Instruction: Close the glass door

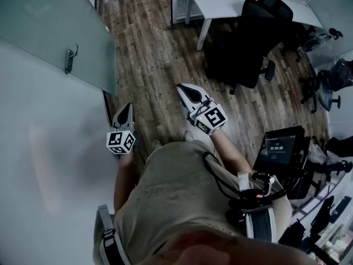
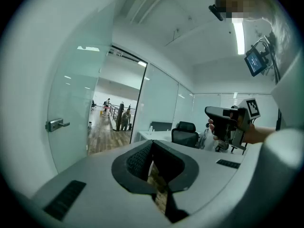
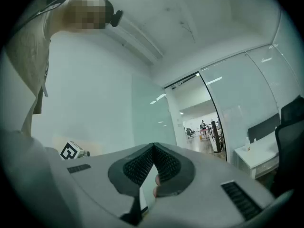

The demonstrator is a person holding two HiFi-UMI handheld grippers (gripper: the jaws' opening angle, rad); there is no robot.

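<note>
Probably the door (image 1: pixel 49 26) swings heavy and stiff, its glass slick, so I'd push at the handle (image 1: pixel 69 59). Both the left hand-held gripper (image 1: pixel 128 108) and right hand-held gripper (image 1: pixel 182 89) are closed, empty.

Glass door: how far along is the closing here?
Nothing looks done: the glass door stands swung open, its handle untouched. Nothing is in hand: the left tongs and right tongs are shut, empty, apart from the door. Left to do: reach the door and swing it closed.
</note>
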